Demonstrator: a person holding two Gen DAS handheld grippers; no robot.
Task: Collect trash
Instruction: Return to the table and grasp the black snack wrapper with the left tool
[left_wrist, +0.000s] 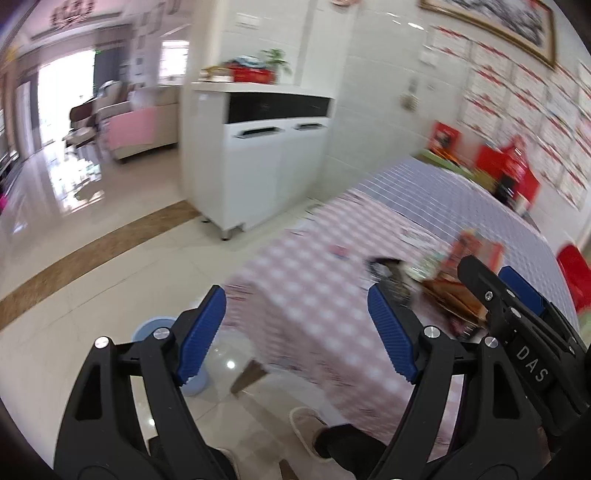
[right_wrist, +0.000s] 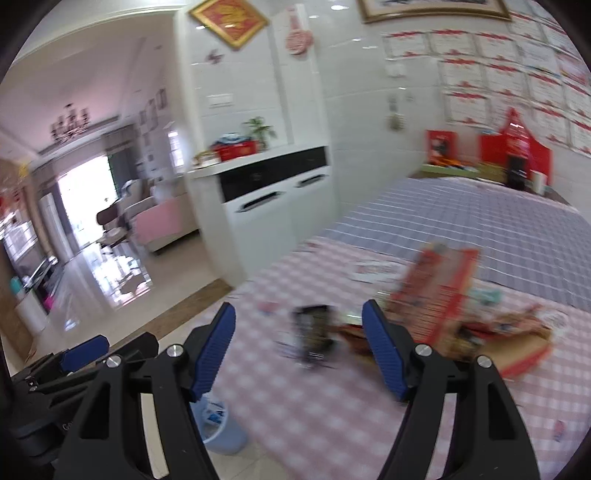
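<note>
I judge I'm on the approach, nothing collected yet. One table under pink-checked cloth (right_wrist: 332, 398) spreads ahead of my tongs. One pale blue plastic bin (right_wrist: 221, 432) stands below my right tongs (right_wrist: 299, 354), left of them. My left tongs (left_wrist: 297, 332) gape empty, like the right. Blurred trash: one red cardboard box (right_wrist: 439, 291) beyond the right tip, one dark wrapper (right_wrist: 314, 336) between the tips, to grasp next.
</note>
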